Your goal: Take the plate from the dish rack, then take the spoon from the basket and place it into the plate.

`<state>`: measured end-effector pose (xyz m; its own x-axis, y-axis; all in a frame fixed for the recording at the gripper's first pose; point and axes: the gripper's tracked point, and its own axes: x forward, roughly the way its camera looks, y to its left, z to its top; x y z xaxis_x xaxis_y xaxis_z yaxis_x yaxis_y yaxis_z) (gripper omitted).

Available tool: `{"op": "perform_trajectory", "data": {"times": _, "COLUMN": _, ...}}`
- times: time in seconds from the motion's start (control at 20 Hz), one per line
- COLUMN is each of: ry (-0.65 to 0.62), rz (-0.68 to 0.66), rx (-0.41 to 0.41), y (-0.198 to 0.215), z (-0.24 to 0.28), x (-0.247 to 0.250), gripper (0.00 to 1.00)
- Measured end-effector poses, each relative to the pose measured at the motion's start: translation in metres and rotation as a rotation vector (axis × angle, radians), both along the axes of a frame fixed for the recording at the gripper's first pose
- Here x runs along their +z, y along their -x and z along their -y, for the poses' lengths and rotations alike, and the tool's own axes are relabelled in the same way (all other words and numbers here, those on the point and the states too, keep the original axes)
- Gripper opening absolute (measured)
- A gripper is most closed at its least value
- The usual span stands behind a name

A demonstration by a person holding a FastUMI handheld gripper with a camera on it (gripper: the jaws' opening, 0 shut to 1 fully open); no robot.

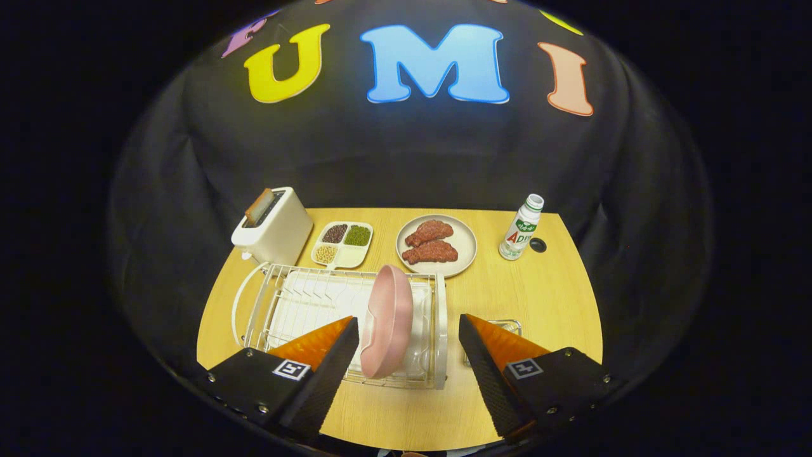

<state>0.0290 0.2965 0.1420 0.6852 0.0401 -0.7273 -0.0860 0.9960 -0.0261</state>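
Observation:
A pink plate (387, 320) stands on edge in the white wire dish rack (279, 304), near the rack's right end. My gripper (409, 343) is open, hovering above the table's front. The plate sits between the two fingers, closer to the left one, with a gap on each side. A small wire basket (507, 327) peeks out beside the rack, mostly hidden behind the right finger (491, 352); I cannot make out the spoon in it.
Beyond the rack stand a white toaster (274, 227) with toast in it, a divided tray of beans (342, 244), a beige plate with two pieces of meat (466, 254), and a white bottle (521, 227) next to a dark cap (538, 245). The wooden table (539, 298) lies bare right of the rack.

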Motion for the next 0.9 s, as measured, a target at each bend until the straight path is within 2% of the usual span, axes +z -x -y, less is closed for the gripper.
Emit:
{"op": "perform_trajectory", "data": {"times": 0.3, "ry": 0.102, "rz": -0.114, "rx": -0.078, "y": -0.031, "z": -0.004, "x": -0.040, "gripper": 0.95}}
{"op": "perform_trajectory", "data": {"times": 0.55, "ry": 0.138, "rz": -0.209, "rx": -0.114, "y": -0.039, "z": 0.000, "x": -0.060, "gripper": 0.94}}
{"op": "perform_trajectory", "data": {"times": 0.65, "ry": 0.153, "rz": -0.256, "rx": -0.127, "y": -0.038, "z": 0.005, "x": -0.066, "gripper": 0.84}}
{"op": "perform_trajectory", "data": {"times": 0.7, "ry": 0.154, "rz": -0.279, "rx": -0.122, "y": -0.038, "z": 0.003, "x": -0.072, "gripper": 0.84}}
{"op": "perform_trajectory", "data": {"times": 0.85, "ry": 0.215, "rz": -0.329, "rx": -0.175, "y": -0.037, "z": 0.015, "x": -0.078, "gripper": 0.36}}
{"op": "perform_trajectory", "data": {"times": 0.9, "ry": 0.226, "rz": -0.340, "rx": -0.191, "y": -0.034, "z": 0.015, "x": -0.079, "gripper": 0.28}}
